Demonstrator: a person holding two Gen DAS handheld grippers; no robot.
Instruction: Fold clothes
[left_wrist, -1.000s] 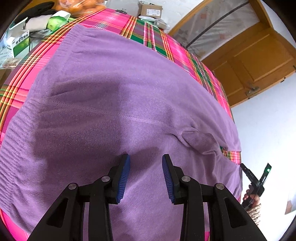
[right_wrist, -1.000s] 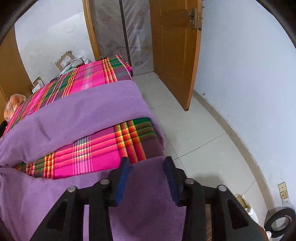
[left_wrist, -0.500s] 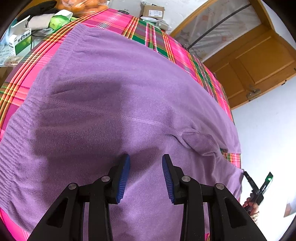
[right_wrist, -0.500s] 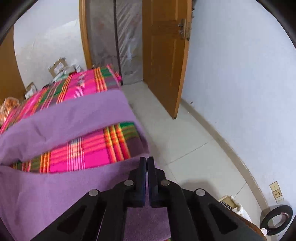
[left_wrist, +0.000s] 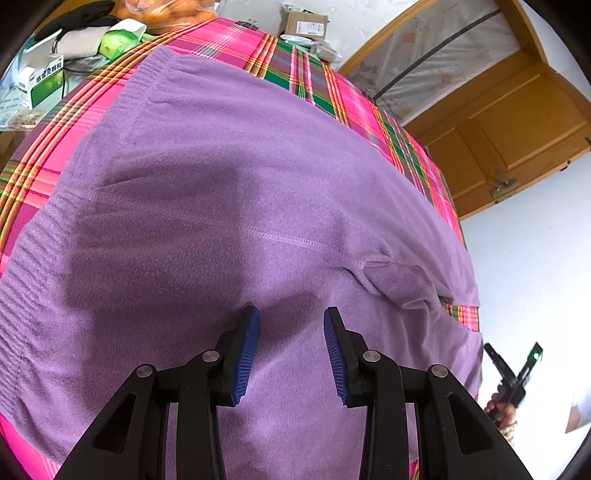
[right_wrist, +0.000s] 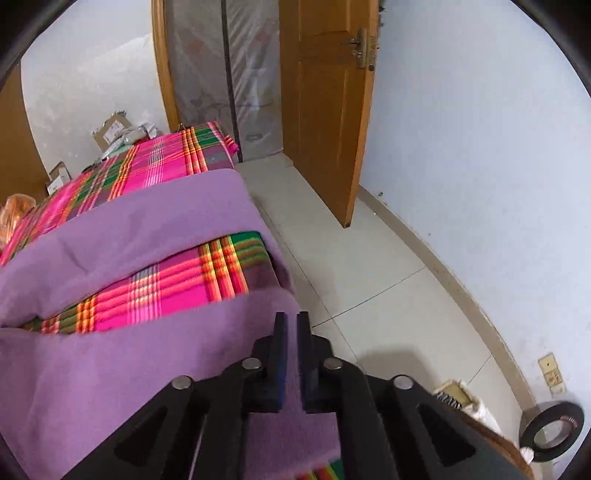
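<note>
A purple sweater (left_wrist: 229, 192) lies spread across a table under a pink plaid cloth (left_wrist: 236, 40). My left gripper (left_wrist: 291, 317) hovers open just above the sweater's body, its blue pads apart with nothing between them. In the right wrist view a sleeve (right_wrist: 129, 354) of the purple sweater (right_wrist: 147, 229) drapes over the table's edge, and my right gripper (right_wrist: 291, 319) is shut on that sleeve near its end. The other sleeve lies across the plaid cloth (right_wrist: 155, 280) further back.
Boxes (left_wrist: 40, 83) and a green packet (left_wrist: 118, 38) crowd the table's far left corner, with a cardboard box (left_wrist: 303, 24) behind. A wooden door (right_wrist: 325, 110) stands ajar over a tiled floor (right_wrist: 369, 295). A tape roll (right_wrist: 552, 435) lies at the lower right.
My right gripper was open around the sleeve one second ago and has since shut on it and lifted slightly. The left gripper stays open and has barely shifted.
</note>
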